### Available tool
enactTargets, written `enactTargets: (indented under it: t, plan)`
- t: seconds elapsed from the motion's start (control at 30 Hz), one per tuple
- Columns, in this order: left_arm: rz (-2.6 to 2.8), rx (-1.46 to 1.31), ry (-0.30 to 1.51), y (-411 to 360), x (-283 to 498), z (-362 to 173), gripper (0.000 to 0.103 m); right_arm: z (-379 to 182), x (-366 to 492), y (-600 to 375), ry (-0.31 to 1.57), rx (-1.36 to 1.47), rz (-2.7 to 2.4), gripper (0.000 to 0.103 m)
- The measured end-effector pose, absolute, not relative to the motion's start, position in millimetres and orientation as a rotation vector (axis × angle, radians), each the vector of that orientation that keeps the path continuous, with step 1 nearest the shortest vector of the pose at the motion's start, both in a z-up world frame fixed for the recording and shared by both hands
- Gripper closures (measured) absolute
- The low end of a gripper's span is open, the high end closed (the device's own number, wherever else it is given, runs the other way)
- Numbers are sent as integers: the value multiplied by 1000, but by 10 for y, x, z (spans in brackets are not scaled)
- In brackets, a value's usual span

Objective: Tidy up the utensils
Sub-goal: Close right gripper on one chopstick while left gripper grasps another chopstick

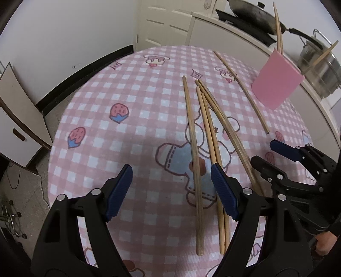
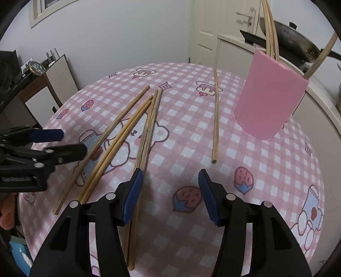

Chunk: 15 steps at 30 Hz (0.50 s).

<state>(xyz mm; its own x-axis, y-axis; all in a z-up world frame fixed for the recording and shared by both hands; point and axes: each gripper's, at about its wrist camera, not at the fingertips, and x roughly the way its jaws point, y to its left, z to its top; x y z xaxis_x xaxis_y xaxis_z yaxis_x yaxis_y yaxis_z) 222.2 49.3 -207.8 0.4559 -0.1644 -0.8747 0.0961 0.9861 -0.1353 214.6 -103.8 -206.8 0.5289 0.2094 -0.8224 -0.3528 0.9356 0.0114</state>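
Several wooden chopsticks (image 1: 195, 157) lie loose on the pink checked tablecloth (image 1: 127, 119). My left gripper (image 1: 171, 187) hovers open over them. One chopstick runs between its fingers without touching the pads, and a lighter pair (image 1: 211, 136) passes under its right finger (image 1: 223, 189). My right gripper (image 2: 170, 191) is open over bare cloth, with a darker pair (image 2: 149, 127) running under its left finger (image 2: 132, 196). A single chopstick (image 2: 215, 119) lies apart. The pink cup (image 2: 270, 98) stands at the far right with several chopsticks in it. Each gripper shows in the other's view: the right gripper (image 1: 264, 153) and the left gripper (image 2: 71, 142).
A counter behind the table carries a dark wok (image 1: 255, 15) and a steel pot (image 1: 319, 68). A white door (image 2: 204, 32) is at the back. A low cabinet (image 1: 17, 119) stands left of the table, with cables on the floor beside it. The table's round edge falls away on the left.
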Motion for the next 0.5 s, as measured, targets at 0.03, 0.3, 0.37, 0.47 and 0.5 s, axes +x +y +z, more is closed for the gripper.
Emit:
enactTargets:
  t: [0.03,0.3,0.37,0.47,0.5]
  plan:
    - [-161,-70,1090,499,2221,-2099,27,-2066,2139,-1030,960,-168,341,52]
    - [-114,9,1086,391,2275,-2166,27,-2078,2112,-970,957,-206,333,48]
    - [-101,19,1082,396,2283,-2174,27,-2104,2139,-968,968,-203,331,48]
    - [-82,38,1073,357,2319,-2188,29,-2139,2160,-933,961,-223,320,48]
    - [-81,44,1068,346,2325,-2188,30,-2137,2164,-933,961,-221,319,48]
